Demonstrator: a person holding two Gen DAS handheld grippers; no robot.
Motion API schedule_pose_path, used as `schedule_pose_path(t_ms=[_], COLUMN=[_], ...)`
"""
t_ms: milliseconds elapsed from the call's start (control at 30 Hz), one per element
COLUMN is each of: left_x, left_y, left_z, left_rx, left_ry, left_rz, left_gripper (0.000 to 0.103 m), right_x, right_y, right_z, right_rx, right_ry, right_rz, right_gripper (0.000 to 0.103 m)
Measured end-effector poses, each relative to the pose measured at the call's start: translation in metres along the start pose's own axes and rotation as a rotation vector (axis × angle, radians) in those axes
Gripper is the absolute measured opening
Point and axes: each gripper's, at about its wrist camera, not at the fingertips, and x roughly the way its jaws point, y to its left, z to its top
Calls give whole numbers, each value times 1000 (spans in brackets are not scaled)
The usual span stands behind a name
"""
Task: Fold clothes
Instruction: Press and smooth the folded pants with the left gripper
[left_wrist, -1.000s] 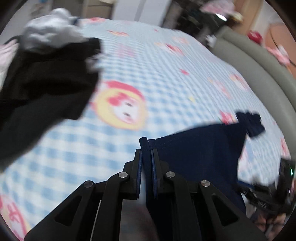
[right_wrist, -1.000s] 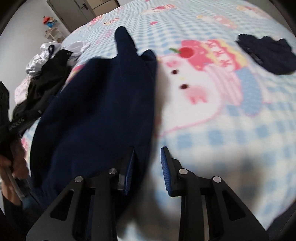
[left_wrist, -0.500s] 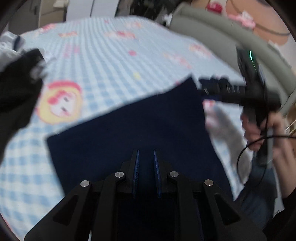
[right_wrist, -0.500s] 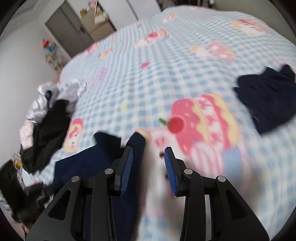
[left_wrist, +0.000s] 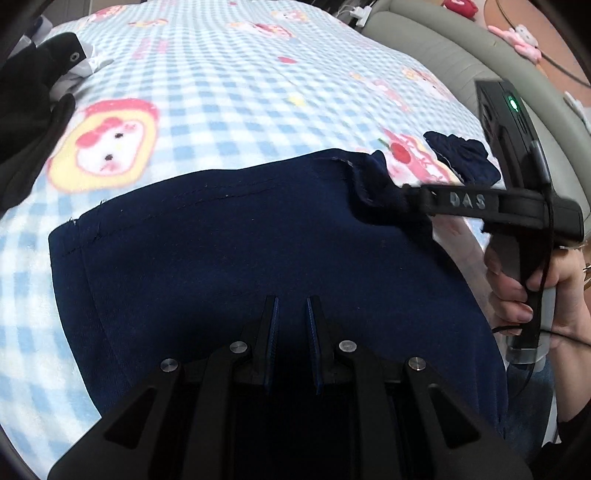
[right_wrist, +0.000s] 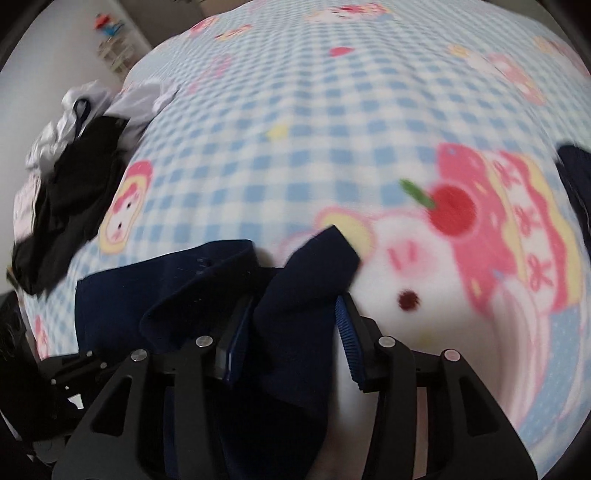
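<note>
A navy garment (left_wrist: 258, 251) lies spread flat on the checked blanket (left_wrist: 240, 74). My left gripper (left_wrist: 292, 301) hovers over its near part, jaws a narrow slit apart with nothing pinched between them. At the garment's far right corner, the right gripper (left_wrist: 406, 194) is held by a hand (left_wrist: 517, 291). In the right wrist view that corner is a bunched fold of the navy garment (right_wrist: 303, 280) between the fingers of the right gripper (right_wrist: 294, 301). Its jaws are opening and bare blanket shows beside the right pad.
A small crumpled navy piece (left_wrist: 461, 155) lies further right on the blanket, also at the frame edge (right_wrist: 576, 173). A pile of black clothes (left_wrist: 26, 110) (right_wrist: 66, 206) with white ones (right_wrist: 85, 107) sits at the left. A grey padded bed edge (left_wrist: 443, 48) runs along the right.
The left gripper let go of the garment's edge and now hangs over the spread cloth. The right gripper swung to the far corner and its jaws widened.
</note>
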Motion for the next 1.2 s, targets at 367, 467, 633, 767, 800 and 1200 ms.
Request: schedule_pose_path(t_ms=[367, 467, 633, 767, 800, 1200], left_x=[-4, -28, -55, -42, -35, -72], left_y=[2, 0, 19, 39, 39, 115], left_z=[-1, 3, 17, 25, 27, -12], left_rx=[-2, 14, -25, -131, -132, -428], left_ry=[-17, -89, -151, -162, -133, -249], left_rz=[-13, -22, -19, -86, -85, -64], left_gripper=[16, 17, 28, 29, 29, 55], right_x=[-41, -70, -79, -37, -28, -42], right_y=[-46, -61, -14, 1, -8, -61], right_z=[-23, -23, -27, -16, -14, -5], right_rx=[-85, 56, -133, -136, -66, 203], right_ry=[-43, -116, -132, -80, -79, -104], right_rz=[-338, -120, 21, -40, -37, 191], right_gripper=[15, 26, 43, 45, 45, 56])
